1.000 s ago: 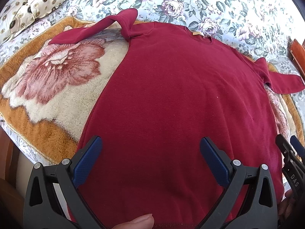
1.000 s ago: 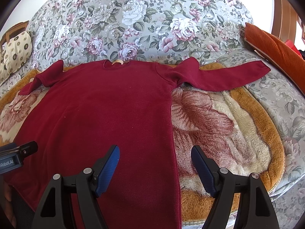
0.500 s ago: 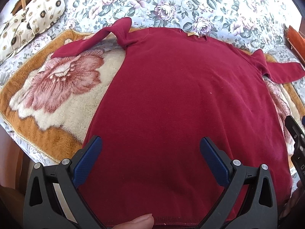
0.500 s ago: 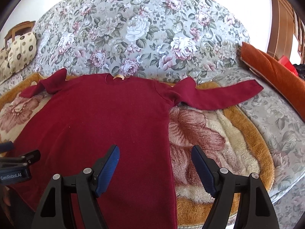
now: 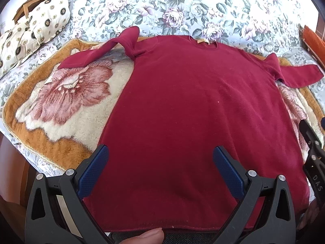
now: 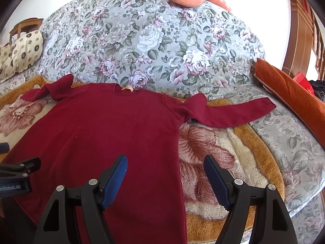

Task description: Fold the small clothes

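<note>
Both the left tool (image 5: 160,170) and right tool (image 6: 165,180) gape empty above the soft, limp red sweater (image 5: 193,111), best pinched at the hem just beneath them.

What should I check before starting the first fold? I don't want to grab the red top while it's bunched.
1. Left claw open, holding nothing: ok.
2. Right claw open, holding nothing: ok.
3. Red top body spread flat on the plush blanket: ok.
4. Left sleeve lying flat: not ok, twisted near the shoulder.
5. Right sleeve stretched out: ok, slight bunching at the armpit.
6. Bottom hem straight: cannot tell, partly hidden by the claws.
</note>
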Action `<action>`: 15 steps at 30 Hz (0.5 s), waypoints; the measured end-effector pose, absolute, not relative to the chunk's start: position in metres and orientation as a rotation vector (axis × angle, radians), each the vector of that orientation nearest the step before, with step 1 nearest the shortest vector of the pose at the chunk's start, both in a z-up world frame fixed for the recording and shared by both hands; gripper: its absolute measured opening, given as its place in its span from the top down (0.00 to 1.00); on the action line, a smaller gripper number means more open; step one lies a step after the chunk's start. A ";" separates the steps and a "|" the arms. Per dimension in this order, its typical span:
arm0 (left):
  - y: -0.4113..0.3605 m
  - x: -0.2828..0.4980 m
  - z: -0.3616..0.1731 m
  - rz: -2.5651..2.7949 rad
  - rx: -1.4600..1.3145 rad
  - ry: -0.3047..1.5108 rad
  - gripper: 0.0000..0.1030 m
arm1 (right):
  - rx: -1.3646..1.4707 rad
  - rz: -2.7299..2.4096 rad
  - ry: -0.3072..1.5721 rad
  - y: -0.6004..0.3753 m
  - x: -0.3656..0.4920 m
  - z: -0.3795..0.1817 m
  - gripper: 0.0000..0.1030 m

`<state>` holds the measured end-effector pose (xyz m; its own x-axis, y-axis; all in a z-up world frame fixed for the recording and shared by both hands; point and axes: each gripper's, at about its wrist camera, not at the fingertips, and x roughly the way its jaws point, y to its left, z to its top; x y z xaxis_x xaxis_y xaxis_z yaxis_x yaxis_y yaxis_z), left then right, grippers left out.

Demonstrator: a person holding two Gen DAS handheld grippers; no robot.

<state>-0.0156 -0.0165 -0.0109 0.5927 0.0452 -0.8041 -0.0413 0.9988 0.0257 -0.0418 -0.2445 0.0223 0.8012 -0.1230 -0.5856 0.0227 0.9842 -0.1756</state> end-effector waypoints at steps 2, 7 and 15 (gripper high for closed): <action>-0.015 -0.017 -0.009 0.054 0.003 0.931 0.00 | -0.164 -0.080 0.638 -0.244 -0.042 0.023 0.27; -0.011 -0.019 -0.005 0.064 0.001 0.923 0.00 | -0.158 -0.078 0.640 -0.245 -0.041 0.022 0.27; -0.013 -0.021 -0.002 0.065 0.009 0.916 0.00 | -0.157 -0.076 0.638 -0.244 -0.040 0.021 0.27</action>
